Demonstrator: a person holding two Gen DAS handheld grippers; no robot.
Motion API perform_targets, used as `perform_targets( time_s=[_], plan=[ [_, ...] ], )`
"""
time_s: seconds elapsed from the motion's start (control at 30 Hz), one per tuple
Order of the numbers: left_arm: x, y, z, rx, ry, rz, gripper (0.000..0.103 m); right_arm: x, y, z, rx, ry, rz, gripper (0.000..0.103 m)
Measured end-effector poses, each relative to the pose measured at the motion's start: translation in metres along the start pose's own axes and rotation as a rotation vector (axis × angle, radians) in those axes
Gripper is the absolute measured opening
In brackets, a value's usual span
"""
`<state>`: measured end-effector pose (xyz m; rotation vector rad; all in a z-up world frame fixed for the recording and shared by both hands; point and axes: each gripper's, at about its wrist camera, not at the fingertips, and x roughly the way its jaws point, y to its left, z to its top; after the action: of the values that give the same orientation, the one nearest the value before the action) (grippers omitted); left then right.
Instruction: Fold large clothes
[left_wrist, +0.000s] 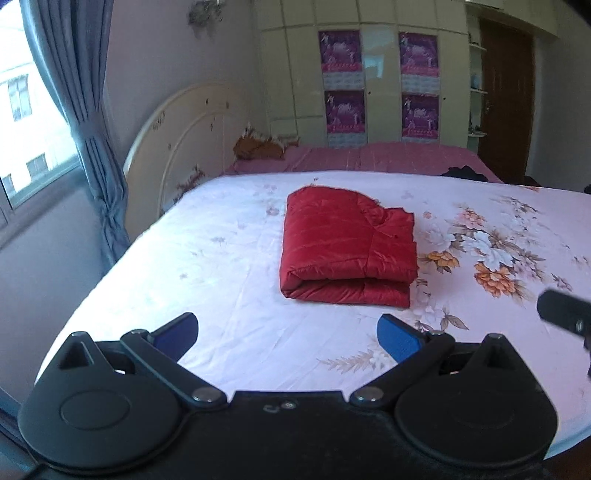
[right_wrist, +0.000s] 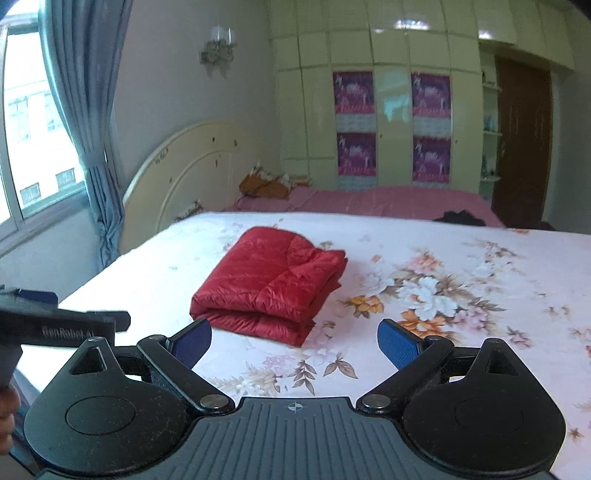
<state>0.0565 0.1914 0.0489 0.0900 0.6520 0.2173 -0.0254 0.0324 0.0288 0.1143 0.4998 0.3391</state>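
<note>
At the far left of both views a grey-blue curtain (left_wrist: 81, 122) hung by the window, with a cream headboard (left_wrist: 184, 147) just to its right. The left claw (left_wrist: 288, 338) filled the bottom of its own view, blue pads spread wide with nothing between them, only the floral bedsheet (left_wrist: 184, 266) beneath. Right of centre in that frame, in the middle band, lay the red padded jacket (left_wrist: 349, 247), folded into a squarish bundle on the bed and clear of both claws. In the right wrist view the same bundle sat left of centre, and the right claw (right_wrist: 294, 345) at the bottom likewise stood wide open and empty.

The jacket looked light, puffy and soft, its shiny shell probably slippery, so the layers would likely slide and spring open if pinched loosely. The best hold seemed the thick rolled edge nearest the cameras, taking all layers together at its two corners. The fold itself looked essentially finished.
</note>
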Motion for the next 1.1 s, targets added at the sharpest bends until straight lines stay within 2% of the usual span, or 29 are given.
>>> perform_targets(
  time_s=[0.27,0.5,1.1],
  plan=[
    [-0.037,-0.002,-0.011,-0.043,-0.033,-0.056,0.103,-0.036,0.006,-0.004,-0.005,-0.048,-0.015,0.096],
    [-0.047,-0.004,-0.018,-0.068,-0.038,-0.077,0.103,-0.046,0.006,-0.008,-0.005,-0.053,-0.022,0.096],
    [-0.049,-0.001,-0.026,-0.072,-0.04,-0.036,0.103,-0.05,0.011,-0.011,-0.018,-0.057,-0.008,0.096]
  ],
)
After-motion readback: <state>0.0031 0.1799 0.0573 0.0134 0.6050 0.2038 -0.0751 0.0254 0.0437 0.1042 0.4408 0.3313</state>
